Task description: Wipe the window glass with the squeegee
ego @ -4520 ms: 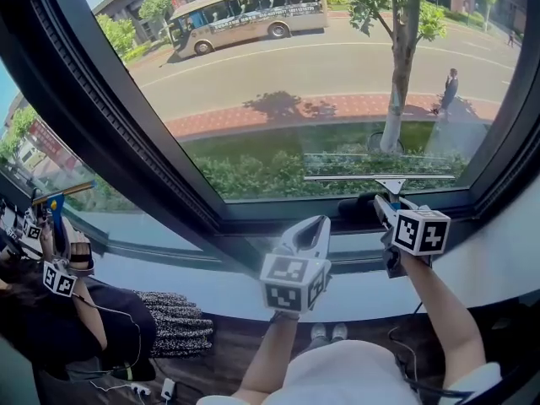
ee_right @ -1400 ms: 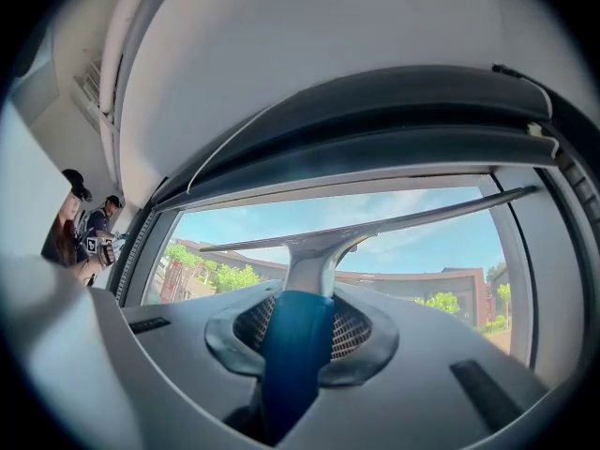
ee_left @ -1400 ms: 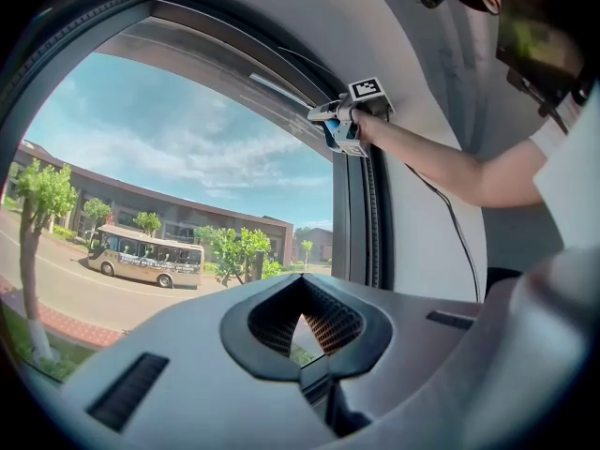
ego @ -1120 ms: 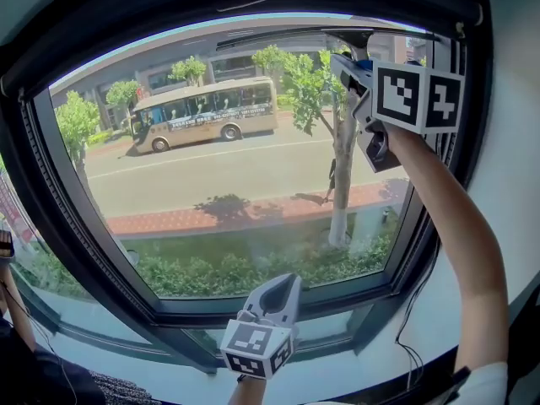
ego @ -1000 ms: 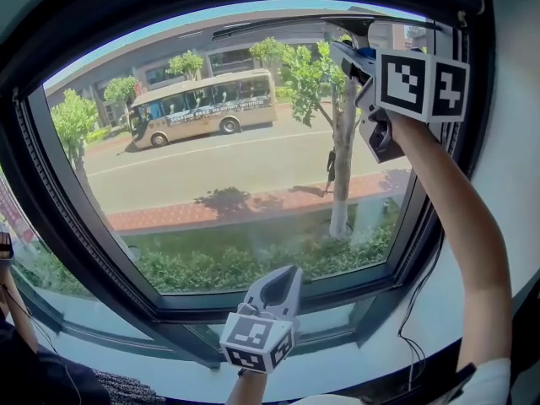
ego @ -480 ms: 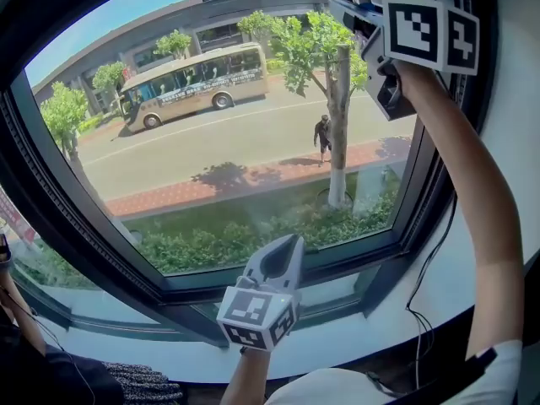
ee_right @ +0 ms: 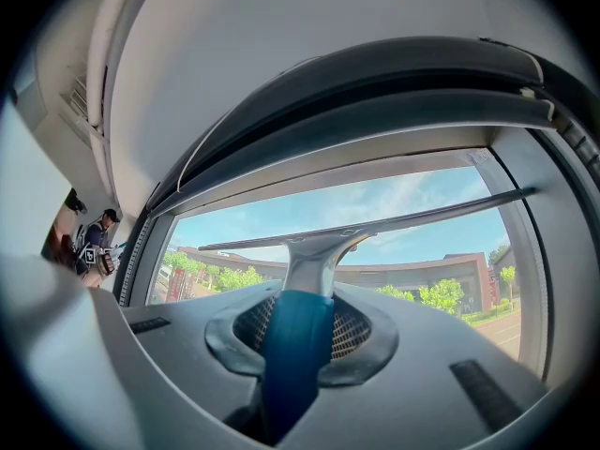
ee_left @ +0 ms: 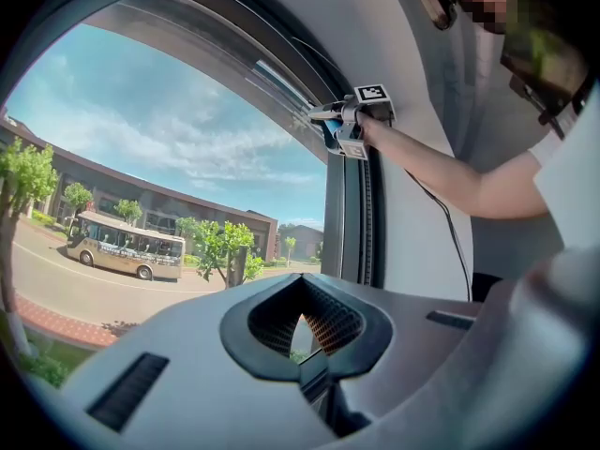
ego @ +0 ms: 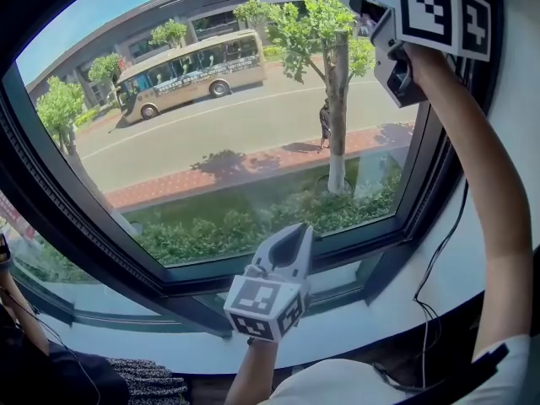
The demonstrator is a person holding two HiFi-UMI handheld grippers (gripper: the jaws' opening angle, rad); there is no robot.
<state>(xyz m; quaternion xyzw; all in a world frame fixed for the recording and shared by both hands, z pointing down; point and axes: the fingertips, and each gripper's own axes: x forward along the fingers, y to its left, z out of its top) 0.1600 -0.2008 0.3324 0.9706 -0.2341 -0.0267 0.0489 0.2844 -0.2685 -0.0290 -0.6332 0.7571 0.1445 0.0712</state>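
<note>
The squeegee has a blue handle (ee_right: 295, 345), a metal neck and a long thin blade (ee_right: 375, 225). Its blade lies across the top of the window glass (ego: 228, 125), just below the upper frame. My right gripper (ee_right: 300, 331) is shut on the blue handle, raised high at the pane's top right corner (ego: 364, 0). The left gripper view shows that gripper (ee_left: 349, 125) and the squeegee (ee_left: 323, 115) by the right frame. My left gripper (ego: 294, 236) hangs low before the bottom frame, shut with nothing between its jaws (ee_left: 305, 331).
A dark window frame (ego: 434, 167) borders the pane, with a white sill (ego: 396, 285) below it. A black cable (ego: 429, 306) hangs by my right arm. Another person (ee_right: 94, 237) with grippers stands to the left (ego: 10, 310). Outside are a bus, trees and a pedestrian.
Since 4.5 s ago my right gripper has carried the squeegee from the pane's bottom edge up to its top right. Over the last second it has barely shifted. The left gripper stays low.
</note>
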